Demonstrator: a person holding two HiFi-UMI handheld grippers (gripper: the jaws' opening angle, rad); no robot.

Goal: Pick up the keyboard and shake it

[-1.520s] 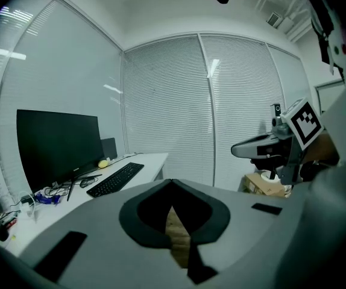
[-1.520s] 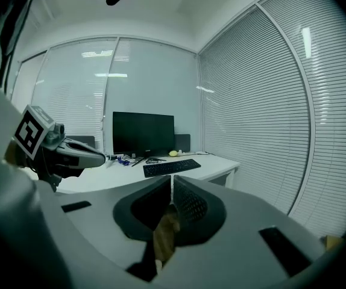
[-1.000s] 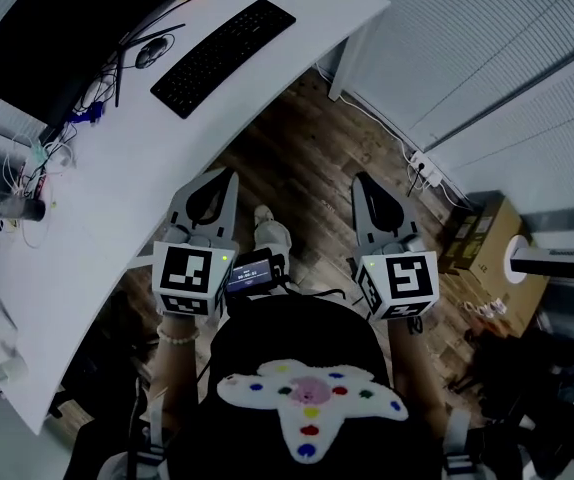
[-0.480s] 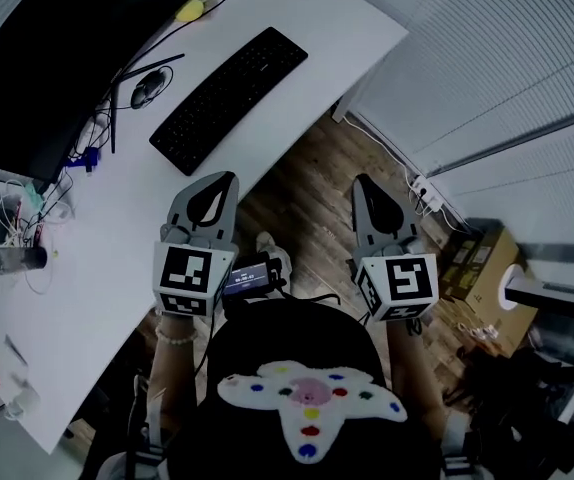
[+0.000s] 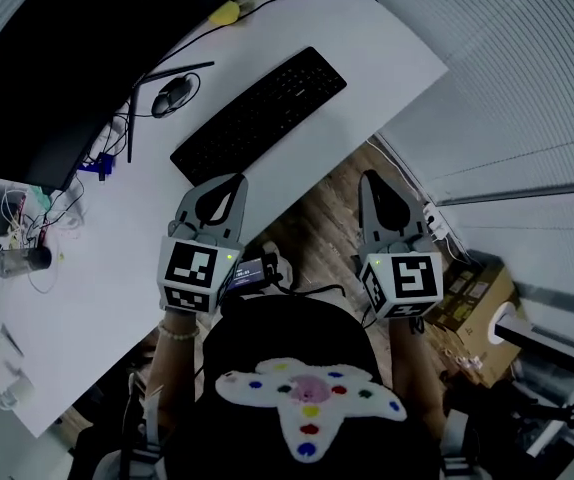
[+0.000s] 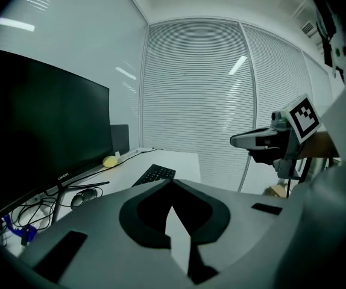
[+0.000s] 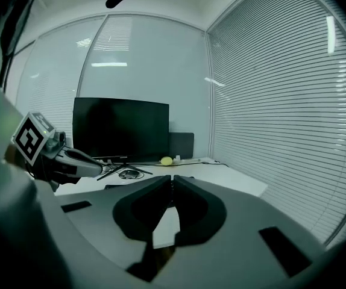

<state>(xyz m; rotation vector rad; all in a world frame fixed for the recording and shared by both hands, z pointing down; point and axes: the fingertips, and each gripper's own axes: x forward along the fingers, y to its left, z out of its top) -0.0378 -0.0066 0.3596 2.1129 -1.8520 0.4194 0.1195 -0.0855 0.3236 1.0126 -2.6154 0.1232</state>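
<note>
**Keyboard (image 5: pixel 259 115) not yet lifted, both tools shut and empty**

The white counter (image 5: pixel 97 268) carries a dark monitor (image 5: pixel 57 58), and the keyboard lies flat in front of it, near the counter's front edge. Neither the pick-up nor the shake is done. The left tool (image 5: pixel 229 180) hovers at the counter's edge just short of the keyboard. The right tool (image 5: pixel 372 178) is over the wood floor. Each has its jaws together on nothing. Only the head view shows the whole keyboard and both gaps. The left gripper view shows just one end of it. The right gripper view shows the mouse (image 5: pixel 174 96) but hardly any keyboard.
</note>
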